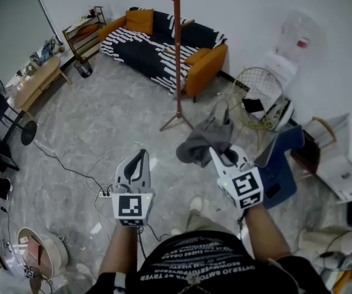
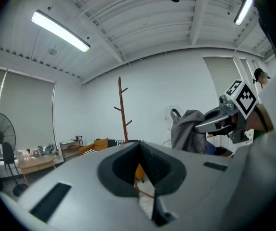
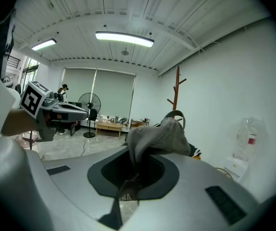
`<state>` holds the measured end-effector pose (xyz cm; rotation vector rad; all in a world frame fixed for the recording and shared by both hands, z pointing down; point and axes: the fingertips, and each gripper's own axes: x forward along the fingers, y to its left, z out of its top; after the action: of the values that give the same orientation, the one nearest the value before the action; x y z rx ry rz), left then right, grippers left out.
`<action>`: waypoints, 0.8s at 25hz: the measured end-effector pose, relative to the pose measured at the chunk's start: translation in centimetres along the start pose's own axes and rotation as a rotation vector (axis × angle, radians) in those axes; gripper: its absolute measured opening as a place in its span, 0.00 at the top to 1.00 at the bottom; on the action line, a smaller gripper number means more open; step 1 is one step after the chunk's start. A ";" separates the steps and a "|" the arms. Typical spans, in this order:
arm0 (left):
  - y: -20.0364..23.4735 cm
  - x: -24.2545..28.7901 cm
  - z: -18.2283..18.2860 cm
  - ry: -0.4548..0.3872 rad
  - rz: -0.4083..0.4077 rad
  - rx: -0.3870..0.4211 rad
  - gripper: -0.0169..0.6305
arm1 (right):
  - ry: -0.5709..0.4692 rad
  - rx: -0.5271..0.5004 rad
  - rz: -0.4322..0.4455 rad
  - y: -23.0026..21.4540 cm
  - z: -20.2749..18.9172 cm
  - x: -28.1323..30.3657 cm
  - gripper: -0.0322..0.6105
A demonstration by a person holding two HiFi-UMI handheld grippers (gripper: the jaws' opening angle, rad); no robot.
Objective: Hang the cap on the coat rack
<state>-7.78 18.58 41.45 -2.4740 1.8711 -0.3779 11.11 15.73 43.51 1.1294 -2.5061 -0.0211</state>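
Gripping a fold of the cap [image 1: 200, 143], the right gripper [image 1: 219, 154] has its jaws clamped on the cloth. The cap is grey woven fabric, soft and crumpled. Its crown slumps over the jaw tips and a dark curved strap arches up at the back. In the right gripper view a narrow strip of the same cloth hangs down through the jaw slot.

Left gripper [image 1: 141, 155]: jaws drawn together to a thin slit, nothing between them. It is held beside the right gripper and apart from the cap. Both gripper bodies are smooth pale-grey plastic with dark inner pads.

Coat rack [image 1: 177, 54]: a slim reddish-brown wooden pole with short upturned pegs and splayed feet. It stands upright ahead of the grippers, in front of the sofa [image 1: 154, 45], well apart from the cap. The sofa has orange arms and a black seat with white stripes.

Floor [image 1: 96, 124]: pale grey stone, veined and glossy. A broad open stretch lies between the person and the rack's feet.
- Left side: a thin dark cable [image 1: 59, 163] trails across the floor, and a low wooden table [image 1: 36, 81] sits along the edge.
- Right side is crowded: a round wire grille [image 1: 257, 89], a blue panel [image 1: 284, 161] just beside the right gripper, and a white water dispenser [image 1: 289, 51] against the wall.
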 end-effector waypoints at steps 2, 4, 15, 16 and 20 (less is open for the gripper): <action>0.0 1.6 0.5 -0.009 -0.003 -0.009 0.98 | -0.009 0.010 -0.006 -1.3 0.0 1.1 0.91; 0.2 3.3 1.2 -0.022 -0.003 -0.019 0.98 | -0.004 0.002 -0.003 -2.4 0.0 2.2 0.91; -0.2 11.2 3.1 -0.017 0.030 -0.015 0.98 | 0.029 -0.077 0.077 -8.0 -0.2 6.6 0.91; -0.2 11.7 3.4 -0.021 0.035 -0.012 0.98 | 0.020 -0.078 0.080 -8.5 0.0 6.9 0.91; 0.0 12.8 3.9 -0.034 0.062 -0.011 0.98 | 0.022 -0.093 0.100 -9.9 0.1 7.7 0.91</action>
<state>-3.74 5.94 39.95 -2.4067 1.9364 -0.3223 13.55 3.48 44.34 0.9615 -2.5115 -0.0960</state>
